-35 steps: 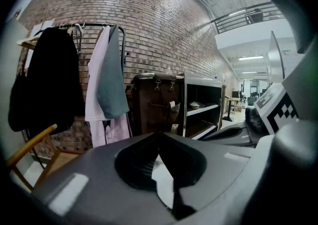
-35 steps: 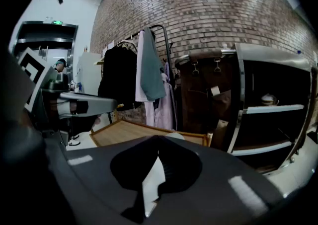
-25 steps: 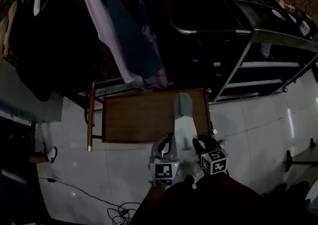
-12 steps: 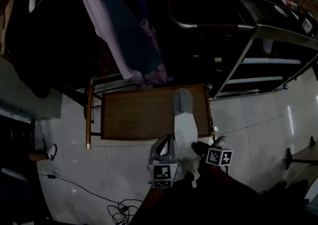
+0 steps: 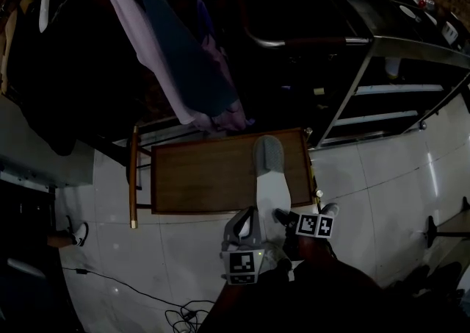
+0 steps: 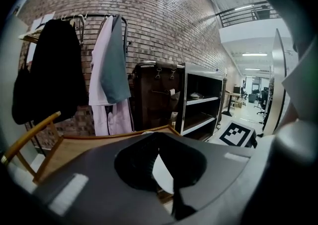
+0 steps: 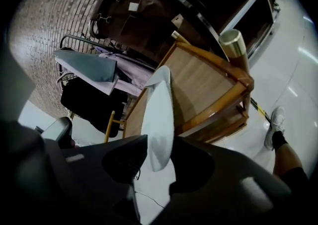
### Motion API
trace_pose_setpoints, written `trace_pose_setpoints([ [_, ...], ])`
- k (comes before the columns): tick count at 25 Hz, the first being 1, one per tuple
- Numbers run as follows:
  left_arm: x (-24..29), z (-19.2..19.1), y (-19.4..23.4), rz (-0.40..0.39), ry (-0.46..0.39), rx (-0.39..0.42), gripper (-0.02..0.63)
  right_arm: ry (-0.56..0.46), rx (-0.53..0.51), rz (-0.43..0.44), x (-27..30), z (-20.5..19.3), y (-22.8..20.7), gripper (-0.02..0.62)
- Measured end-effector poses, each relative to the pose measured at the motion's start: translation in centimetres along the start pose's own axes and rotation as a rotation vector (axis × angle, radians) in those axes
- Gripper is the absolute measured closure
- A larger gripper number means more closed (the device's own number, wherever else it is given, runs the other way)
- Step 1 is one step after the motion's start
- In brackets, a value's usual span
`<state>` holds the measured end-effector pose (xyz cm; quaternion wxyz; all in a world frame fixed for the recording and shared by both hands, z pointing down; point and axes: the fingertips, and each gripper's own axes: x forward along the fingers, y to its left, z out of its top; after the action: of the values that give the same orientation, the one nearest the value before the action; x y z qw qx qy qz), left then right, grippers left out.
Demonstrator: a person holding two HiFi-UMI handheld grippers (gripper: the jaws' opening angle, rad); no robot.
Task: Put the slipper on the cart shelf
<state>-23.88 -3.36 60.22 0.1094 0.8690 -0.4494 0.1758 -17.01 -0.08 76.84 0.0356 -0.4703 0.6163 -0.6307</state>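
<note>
The left gripper [image 5: 250,212] pinches the slipper [image 5: 271,181] at its heel. The right gripper [image 5: 281,215] has just been closing and squeezes the heel too. The long white slipper with a round grey toe lies on the flat brown wooden cart [image 5: 205,177], heel sticking out

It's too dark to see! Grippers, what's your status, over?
Left gripper shut on slipper heel. Right gripper just closing on it too. Toe on cart, heel overhanging. Nothing blocking.

A slipper [image 5: 269,177] rests on the cart shelf [image 5: 205,177] — heel overhanging.
</note>
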Motion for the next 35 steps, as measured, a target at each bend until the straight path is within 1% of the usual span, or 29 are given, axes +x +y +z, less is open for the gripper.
trace_pose_setpoints([
  [1,0.0,0.0,0.0,0.000,-0.001,0.001,0.592,-0.002,0.003,-0.005,0.1,0.1,-0.1,0.476],
  [2,0.0,0.0,0.0,0.001,-0.002,0.001,0.592,-0.001,0.006,-0.008,0.2,0.1,-0.1,0.490],
  [7,0.1,0.0,0.0,0.002,-0.005,-0.007,0.592,0.003,0.005,0.016,0.1,0.2,0.3,0.516],
  [12,0.1,-0.4,0.0,-0.001,0.008,-0.018,0.592,-0.007,-0.082,0.026,-1.0,0.6,1.9,0.543],
  [17,0.3,-0.3,-0.2,-0.004,0.004,-0.024,0.592,-0.044,-0.145,0.047,-1.8,1.8,3.7,0.551],
  [22,0.1,-0.2,-0.1,-0.005,-0.010,-0.077,0.592,-0.081,-0.198,0.065,-2.8,2.6,5.7,0.554],
  [26,-0.6,0.5,0.4,0.008,-0.025,-0.078,0.592,-0.147,-0.303,0.037,-5.1,3.9,7.6,0.555],
  [30,-1.3,1.2,0.9,0.022,-0.041,-0.076,0.592,-0.233,-0.412,0.037,-7.6,5.1,9.9,0.555],
  [35,-1.4,3.2,1.0,0.034,-0.100,-0.146,0.592,-0.373,-0.589,0.009,-10.8,7.0,12.4,0.555],
])
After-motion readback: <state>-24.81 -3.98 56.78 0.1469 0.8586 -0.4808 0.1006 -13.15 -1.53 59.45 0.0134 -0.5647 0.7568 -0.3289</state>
